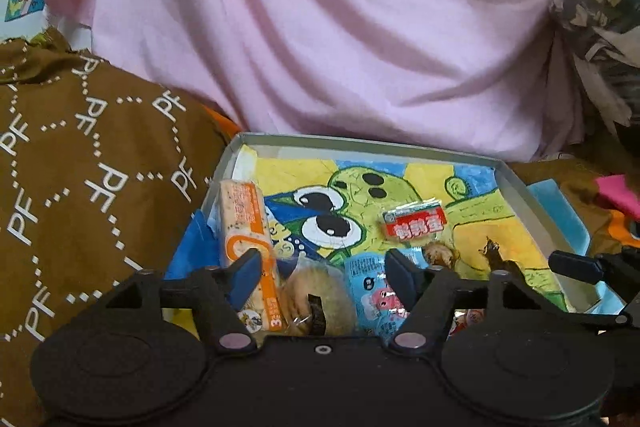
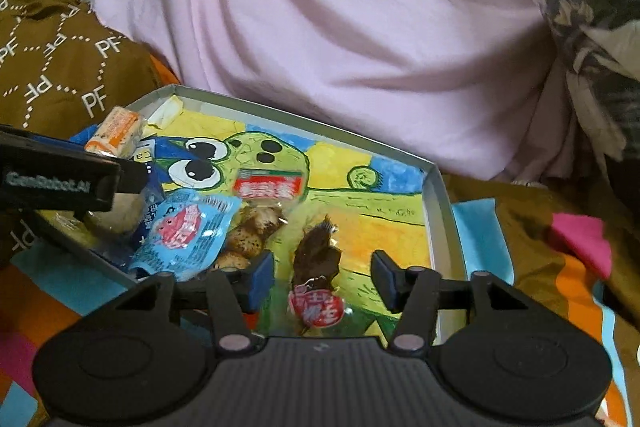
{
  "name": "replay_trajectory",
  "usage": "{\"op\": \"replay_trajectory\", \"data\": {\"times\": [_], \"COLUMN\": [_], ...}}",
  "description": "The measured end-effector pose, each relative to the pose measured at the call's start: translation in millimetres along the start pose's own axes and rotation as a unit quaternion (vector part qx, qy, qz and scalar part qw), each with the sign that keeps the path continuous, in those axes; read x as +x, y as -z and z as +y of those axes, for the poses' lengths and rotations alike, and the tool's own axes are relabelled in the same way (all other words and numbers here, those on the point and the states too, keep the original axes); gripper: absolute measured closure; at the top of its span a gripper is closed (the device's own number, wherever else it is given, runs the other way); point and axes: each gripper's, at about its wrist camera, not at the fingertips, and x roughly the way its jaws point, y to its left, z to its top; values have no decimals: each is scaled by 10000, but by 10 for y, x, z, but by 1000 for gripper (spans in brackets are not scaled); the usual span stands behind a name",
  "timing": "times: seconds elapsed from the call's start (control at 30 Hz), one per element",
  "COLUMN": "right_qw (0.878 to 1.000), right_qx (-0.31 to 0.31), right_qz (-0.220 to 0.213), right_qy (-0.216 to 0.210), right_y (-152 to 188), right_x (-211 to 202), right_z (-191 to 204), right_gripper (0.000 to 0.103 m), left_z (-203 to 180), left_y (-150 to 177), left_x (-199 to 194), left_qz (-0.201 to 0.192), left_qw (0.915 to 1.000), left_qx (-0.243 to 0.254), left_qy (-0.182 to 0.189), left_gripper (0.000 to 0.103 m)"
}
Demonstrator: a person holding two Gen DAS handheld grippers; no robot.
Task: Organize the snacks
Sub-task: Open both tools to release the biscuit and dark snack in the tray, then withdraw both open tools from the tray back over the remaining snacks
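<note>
Left wrist view: the left claw is seen with its blue pads well apart and nothing pinched. A shallow grey tray with a cartoon-frog lining lies ahead of it. At the left pad, an orange-and-white snack bar is leaned against the tray's left wall; whether the pad touches it cannot be told. Between the pads a pale round pastry in clear wrap is noted, with a light-blue packet just inside the right pad. Ahead and right of the claw, a small red-and-white packet lies on the lining. Brown patterned fabric is seen to the left, pink cloth behind the tray.

Right wrist view: the right claw is likewise spread, gripping nothing. Left of it the light-blue packet and a clear bag of speckled brown pieces are recorded. Between the pads, untouched, lies a dark brown snack in clear wrap with a red label. Ahead, the red-and-white packet is seen.
</note>
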Motion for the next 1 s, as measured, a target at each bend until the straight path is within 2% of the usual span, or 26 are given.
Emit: {"op": "replay_trajectory", "data": {"times": [0.17,0.23,0.5,0.77,1.0], "right_qw": [9993,9987,9937,9885,9881], "right_qx": [364,494,908,1024,1194], "right_qz": [-81,-158,-656,-1105,-925], "right_qy": [17,32,-69,-135,-284], "right_y": [-18,-29,-54,1,174], "right_x": [-122,-200,-756,-1385,-1830], "right_z": [-128,-180,-371,-435,-446], "right_gripper": [23,17,1,0,0], "left_z": [7,17,18,-49,-19], "left_y": [-68,-90,-169,-72,176], "left_x": [-177,-282,-740,-1361,-1839], "left_qz": [-117,-193,-309,-406,-167], "left_qw": [9999,9997,9991,9988,9991], "left_qx": [-86,-131,-276,-155,99], "left_qy": [-79,-116,-112,-238,-382], "left_gripper": [7,3,1,1,1]}}
